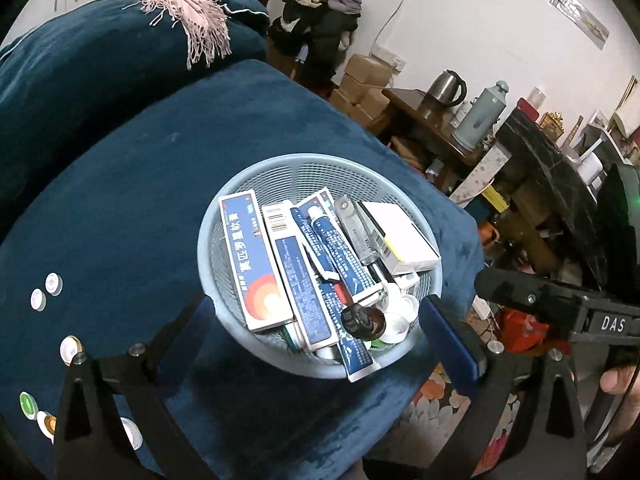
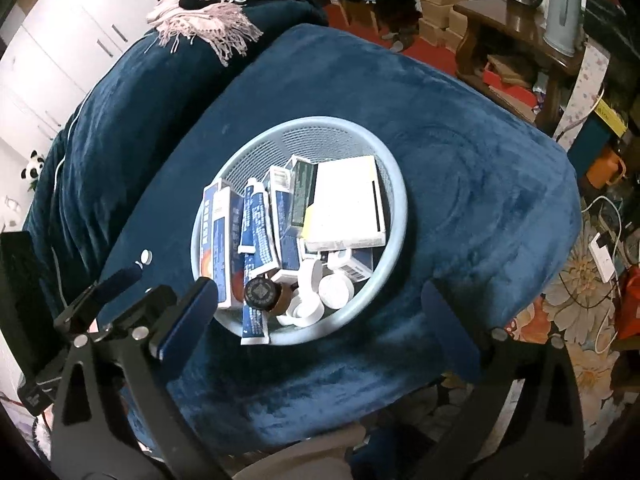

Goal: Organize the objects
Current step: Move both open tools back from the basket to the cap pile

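Observation:
A light blue mesh basket (image 1: 208, 240) stands on a dark blue velvet cushion (image 1: 120, 208). It holds several medicine boxes, a blue and white ointment tube (image 1: 340, 248), a flat white box (image 1: 400, 236), a brown bottle with a black cap (image 1: 360, 320) and white caps. My left gripper (image 1: 314, 304) hovers open over the basket's near rim, with a finger on either side. In the right wrist view the same basket (image 2: 396, 184) lies ahead, and my right gripper (image 2: 320, 286) is open above its near edge. Neither gripper holds anything.
Several small round caps and vials (image 1: 52, 284) lie on the cushion left of the basket. A pink fringed scarf (image 1: 188, 12) drapes the sofa back. A wooden side table (image 1: 420, 108) with kettle (image 1: 446, 88) and flask, boxes and a floral mat (image 2: 576, 280) are to the right.

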`<state>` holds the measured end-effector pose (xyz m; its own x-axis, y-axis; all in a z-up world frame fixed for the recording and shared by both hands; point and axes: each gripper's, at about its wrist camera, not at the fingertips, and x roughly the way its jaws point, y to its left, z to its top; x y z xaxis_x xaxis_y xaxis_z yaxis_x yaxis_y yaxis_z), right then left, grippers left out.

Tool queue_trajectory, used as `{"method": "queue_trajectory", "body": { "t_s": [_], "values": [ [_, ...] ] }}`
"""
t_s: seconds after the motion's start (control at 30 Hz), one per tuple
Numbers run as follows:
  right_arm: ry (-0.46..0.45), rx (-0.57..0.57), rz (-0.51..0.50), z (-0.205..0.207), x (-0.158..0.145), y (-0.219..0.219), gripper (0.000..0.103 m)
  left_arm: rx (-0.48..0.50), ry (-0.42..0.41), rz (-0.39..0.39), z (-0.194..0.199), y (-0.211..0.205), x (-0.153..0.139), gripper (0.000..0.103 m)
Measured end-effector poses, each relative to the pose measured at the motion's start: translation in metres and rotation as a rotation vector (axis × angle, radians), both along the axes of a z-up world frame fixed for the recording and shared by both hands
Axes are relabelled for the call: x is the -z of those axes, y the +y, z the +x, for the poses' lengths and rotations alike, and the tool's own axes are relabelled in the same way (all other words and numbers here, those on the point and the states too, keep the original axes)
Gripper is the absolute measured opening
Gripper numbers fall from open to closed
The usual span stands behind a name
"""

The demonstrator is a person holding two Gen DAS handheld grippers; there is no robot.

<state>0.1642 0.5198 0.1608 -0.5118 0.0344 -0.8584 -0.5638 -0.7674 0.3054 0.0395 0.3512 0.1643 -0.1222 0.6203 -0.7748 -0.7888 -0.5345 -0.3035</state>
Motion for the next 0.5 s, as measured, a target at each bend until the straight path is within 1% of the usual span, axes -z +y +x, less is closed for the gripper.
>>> {"method": "queue_trajectory", "body": {
  "t_s": [0.3, 0.5],
  "values": [
    [-0.004, -0.057, 0.040, -0.013, -0.013, -0.026, 0.103, -0.034, 0.004, 0.003, -0.007, -0.023, -0.003, 0.102],
    [-0.001, -0.128, 0.061, -0.036, -0.024, -0.057, 0.103, -0.099, -0.003, -0.005, -0.025, -0.056, 0.001, 0.102]
  ]
}}
